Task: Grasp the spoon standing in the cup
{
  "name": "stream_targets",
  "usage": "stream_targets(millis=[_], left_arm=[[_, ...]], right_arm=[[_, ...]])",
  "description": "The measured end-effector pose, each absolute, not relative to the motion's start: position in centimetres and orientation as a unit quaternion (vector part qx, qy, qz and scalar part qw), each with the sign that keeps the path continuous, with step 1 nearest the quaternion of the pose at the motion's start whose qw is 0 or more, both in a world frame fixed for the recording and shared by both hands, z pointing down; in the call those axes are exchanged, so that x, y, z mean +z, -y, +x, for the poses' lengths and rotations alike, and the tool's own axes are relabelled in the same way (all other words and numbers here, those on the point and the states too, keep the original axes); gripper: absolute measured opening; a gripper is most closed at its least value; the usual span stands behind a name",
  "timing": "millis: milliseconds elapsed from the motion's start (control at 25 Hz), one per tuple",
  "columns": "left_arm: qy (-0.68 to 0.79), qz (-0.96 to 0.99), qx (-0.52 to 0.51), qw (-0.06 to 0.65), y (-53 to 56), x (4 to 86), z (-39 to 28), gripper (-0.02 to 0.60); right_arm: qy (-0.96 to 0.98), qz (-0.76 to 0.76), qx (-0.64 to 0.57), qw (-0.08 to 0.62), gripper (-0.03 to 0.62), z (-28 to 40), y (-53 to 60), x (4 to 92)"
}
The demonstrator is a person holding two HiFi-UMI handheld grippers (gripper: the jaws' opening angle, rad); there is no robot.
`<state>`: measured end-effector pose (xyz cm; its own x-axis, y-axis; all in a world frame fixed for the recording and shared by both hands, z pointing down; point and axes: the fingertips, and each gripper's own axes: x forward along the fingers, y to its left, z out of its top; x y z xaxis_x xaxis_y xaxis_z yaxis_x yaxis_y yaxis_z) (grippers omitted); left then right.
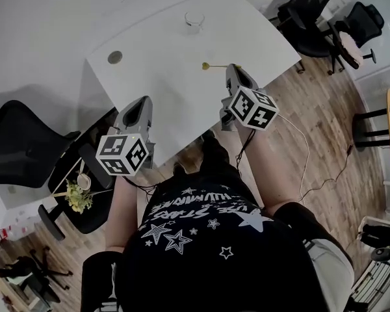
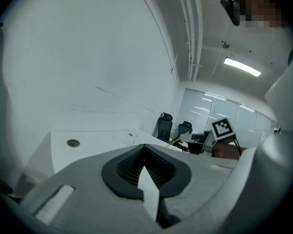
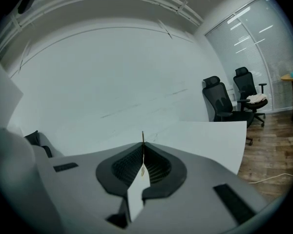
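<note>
The right gripper is clenched on the spoon: in its own view the pads meet on a thin gold stem that pokes up just past the jaw tips. The left gripper has its jaws pressed together with nothing between them, and it hangs at the near left edge of the table.

Judged from this, the grasp itself is done. The spoon no longer stands in the cup, which sits by itself at the far side of the table, well apart from the right gripper. What is left, at most, is carrying the spoon clear or setting it down.

The right gripper view proves the pinch but shows neither the cup nor the spoon's bowl. The head view supplies those: the spoon lies roughly level, sticking out to the left of the jaws above the tabletop, bowl end leftmost. The left gripper view adds a side look at the right gripper and its marker cube, with the spoon as a slanted yellow line beside it.
</note>
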<state>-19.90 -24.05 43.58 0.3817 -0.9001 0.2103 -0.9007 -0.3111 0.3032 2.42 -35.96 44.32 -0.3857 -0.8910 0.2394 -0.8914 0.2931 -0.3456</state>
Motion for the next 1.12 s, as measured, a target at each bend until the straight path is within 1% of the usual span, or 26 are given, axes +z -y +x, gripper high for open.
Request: stream_targets(millis=[440,680,1120], left_arm=[[0.538,0.816,0.010,0.212,23.2,45.4,-20.0,0.007],[0.541,0.812,0.015,0.220,23.3,46.3,-19.7,0.006],[0.556,0.805,0.028,0.204,20.5,45.5,-15.8,0.006]], right_arm=[[0.786,0.578,0.218,0.029,0.015,3.7,32.3,45.8],[0.801,0.556,0.222,0.027,0.014,1.7,32.1,46.3],[0.821,0.522,0.230,0.030,0.015,2.9,28.4,46.8]])
